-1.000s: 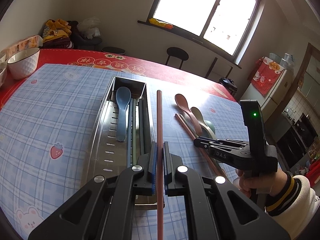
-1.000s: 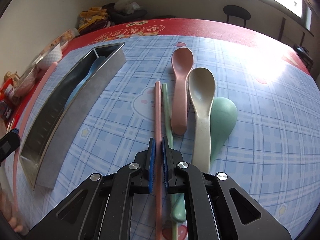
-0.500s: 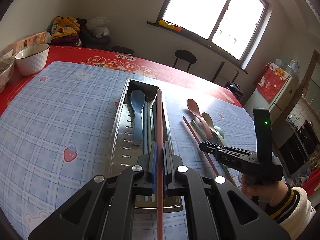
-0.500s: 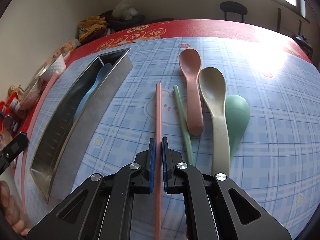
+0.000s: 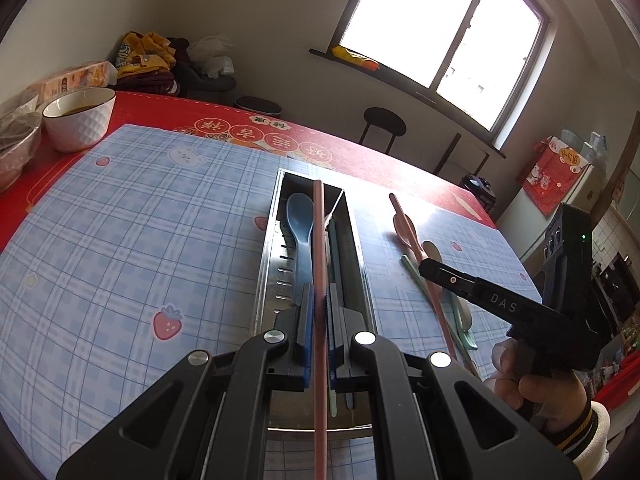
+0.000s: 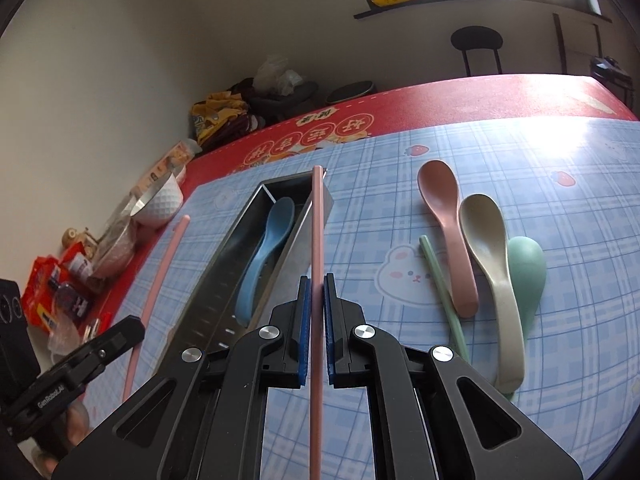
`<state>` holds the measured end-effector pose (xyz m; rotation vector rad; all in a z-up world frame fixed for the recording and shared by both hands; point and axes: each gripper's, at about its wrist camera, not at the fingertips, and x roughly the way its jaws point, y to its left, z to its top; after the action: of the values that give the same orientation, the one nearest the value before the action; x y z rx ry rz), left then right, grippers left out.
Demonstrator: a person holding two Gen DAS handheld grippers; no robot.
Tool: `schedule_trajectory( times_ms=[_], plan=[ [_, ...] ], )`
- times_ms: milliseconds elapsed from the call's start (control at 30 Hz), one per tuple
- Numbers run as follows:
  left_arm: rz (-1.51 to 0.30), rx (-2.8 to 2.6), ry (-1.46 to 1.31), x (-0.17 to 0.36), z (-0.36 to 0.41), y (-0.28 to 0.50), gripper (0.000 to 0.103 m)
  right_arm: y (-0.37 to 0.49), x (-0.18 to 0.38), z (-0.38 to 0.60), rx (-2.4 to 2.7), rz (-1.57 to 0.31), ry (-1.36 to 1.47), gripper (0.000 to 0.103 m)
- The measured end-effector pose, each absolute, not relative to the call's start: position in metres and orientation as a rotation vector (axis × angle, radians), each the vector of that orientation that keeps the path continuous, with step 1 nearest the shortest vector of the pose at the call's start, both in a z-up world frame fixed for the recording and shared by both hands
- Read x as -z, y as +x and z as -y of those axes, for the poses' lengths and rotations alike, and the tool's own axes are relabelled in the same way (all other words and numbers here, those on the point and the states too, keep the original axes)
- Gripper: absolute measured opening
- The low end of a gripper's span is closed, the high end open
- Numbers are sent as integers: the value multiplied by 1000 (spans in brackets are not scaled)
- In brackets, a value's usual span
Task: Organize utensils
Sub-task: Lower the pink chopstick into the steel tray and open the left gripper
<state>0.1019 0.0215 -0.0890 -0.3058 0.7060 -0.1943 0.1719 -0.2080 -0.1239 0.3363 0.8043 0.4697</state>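
Aloft, pink chopstick point(image 5: 319, 240) per tool point(image 5: 319, 308)

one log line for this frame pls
left gripper: shut on pink chopstick over steel tray | right gripper: shut on second pink chopstick

Shiny metal tray point(image 5: 267, 268), matt plastic spoons point(image 6: 490, 248).

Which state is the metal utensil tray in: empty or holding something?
Holding something: a blue spoon lies inside the metal tray.
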Motion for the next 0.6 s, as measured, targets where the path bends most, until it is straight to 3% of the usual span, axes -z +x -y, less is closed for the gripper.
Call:
schedule_trajectory(
  times_ms=[600],
  plan=[
    [-763, 200, -344, 84, -41, 128, 6, 176, 140, 205, -567, -773, 451, 6]
  ],
)
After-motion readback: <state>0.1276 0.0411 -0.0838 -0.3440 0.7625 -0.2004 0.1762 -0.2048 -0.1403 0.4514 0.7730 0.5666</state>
